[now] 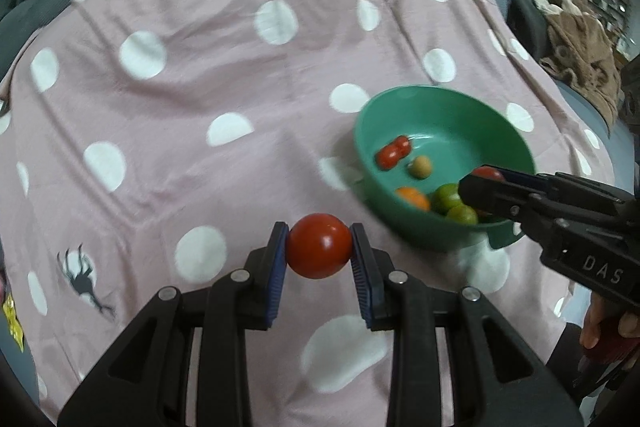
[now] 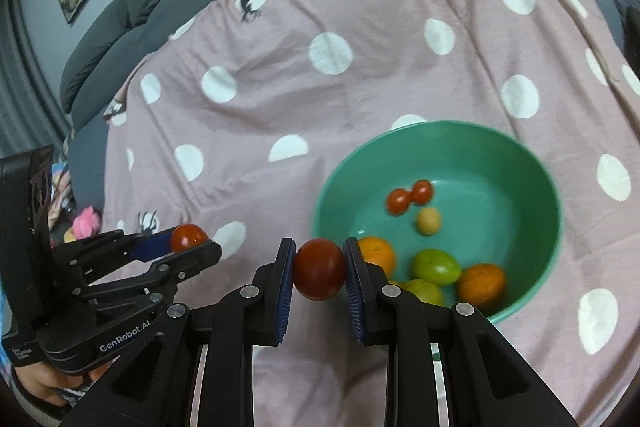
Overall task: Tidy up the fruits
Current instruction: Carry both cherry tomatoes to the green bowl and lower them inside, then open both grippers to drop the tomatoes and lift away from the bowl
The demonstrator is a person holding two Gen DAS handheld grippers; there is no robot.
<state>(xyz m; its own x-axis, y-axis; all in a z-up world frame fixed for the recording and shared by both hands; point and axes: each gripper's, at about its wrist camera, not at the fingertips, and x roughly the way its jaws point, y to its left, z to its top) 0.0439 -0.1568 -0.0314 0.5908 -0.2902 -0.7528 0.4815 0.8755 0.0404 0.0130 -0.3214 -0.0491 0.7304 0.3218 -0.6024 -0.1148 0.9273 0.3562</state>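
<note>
Tomatoes sit pinched in both the left claw point(image 1: 319, 247) and right claw point(image 2: 319, 269), beside a fruit-filled green bowl point(image 2: 532, 163).

I count two grippers, my left gripper point(image 1: 319, 247) and my right gripper point(image 2: 319, 269), each with one tomato. The one green bowl point(image 2: 532, 163), lower right of the frame, has two small tomatoes, one beige ball, two oranges, two limes.

Both wrist views look steeply down, close, sharing the green bowl point(image 1: 444, 107) on spotted blanket point(image 1: 200, 67)
</note>
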